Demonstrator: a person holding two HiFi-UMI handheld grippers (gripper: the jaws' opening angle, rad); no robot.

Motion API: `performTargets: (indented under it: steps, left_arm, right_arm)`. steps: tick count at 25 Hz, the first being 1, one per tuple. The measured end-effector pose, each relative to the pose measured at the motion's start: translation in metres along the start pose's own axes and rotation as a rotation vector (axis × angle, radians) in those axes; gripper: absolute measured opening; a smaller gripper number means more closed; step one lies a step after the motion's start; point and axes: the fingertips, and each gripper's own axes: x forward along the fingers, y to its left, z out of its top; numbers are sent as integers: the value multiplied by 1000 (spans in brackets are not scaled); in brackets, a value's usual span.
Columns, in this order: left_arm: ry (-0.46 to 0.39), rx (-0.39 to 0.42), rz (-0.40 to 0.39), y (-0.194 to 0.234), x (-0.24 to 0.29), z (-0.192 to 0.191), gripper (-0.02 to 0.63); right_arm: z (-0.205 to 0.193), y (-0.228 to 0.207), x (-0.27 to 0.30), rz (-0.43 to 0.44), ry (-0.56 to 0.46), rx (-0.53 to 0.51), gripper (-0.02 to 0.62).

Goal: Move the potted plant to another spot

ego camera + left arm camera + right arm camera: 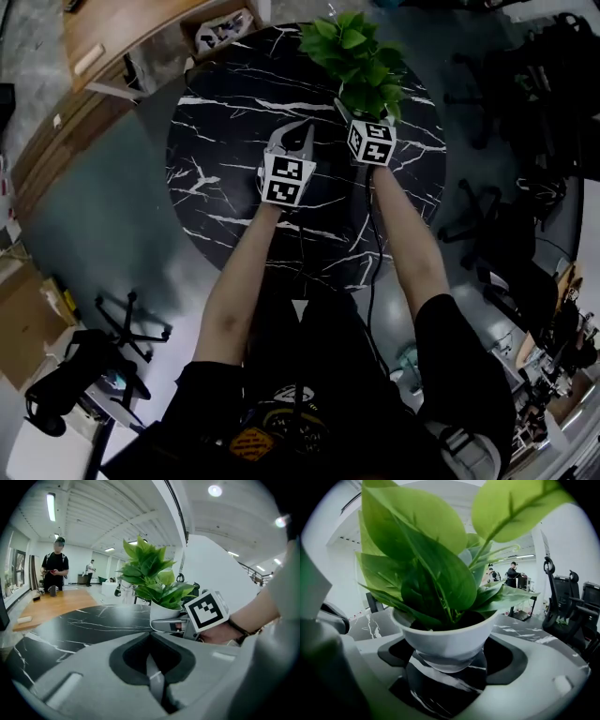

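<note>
The potted plant [356,56] has broad green leaves in a white pot [445,641] and stands at the far right edge of the round black marble table [225,178]. My right gripper [362,114] reaches in under the leaves. In the right gripper view its jaws [446,679] sit against both sides of the pot, shut on it. The left gripper view shows the pot [164,613] with the right gripper [171,625] at its base. To the left of the plant, my left gripper [298,131] hovers over the table with its jaws [151,637] shut on nothing.
Dark office chairs [497,225] crowd the floor right of the table. A chair base [127,323] lies at the lower left. A wooden desk [122,37] and a cardboard box [220,33] stand beyond the table's far left. A person [55,566] stands far off.
</note>
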Motion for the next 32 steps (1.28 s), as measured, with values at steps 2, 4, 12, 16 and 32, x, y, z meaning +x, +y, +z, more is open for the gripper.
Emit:
performTargets:
  steps: [2,4,12,16,32]
  left_arm:
    - [-10,3,37,28,-13,-2,5]
    - [-24,-12,69,54,-28,-4,5]
    - [-80,-108,259,126,-112,-36,5]
    - [-76,-117,352,136,-163,-67,5]
    - [-69,-263,647,27,-358,-186,5]
  right_arm:
    - [9,30,18,42,-3,-28,472]
    - [16,61,32,81,-7,-53,472]
    - [26,226,64,344,-16,-205,472]
    - [14,292,55,446,-12,-275,472]
    - [-99,421,-105,726,35,-446,471]
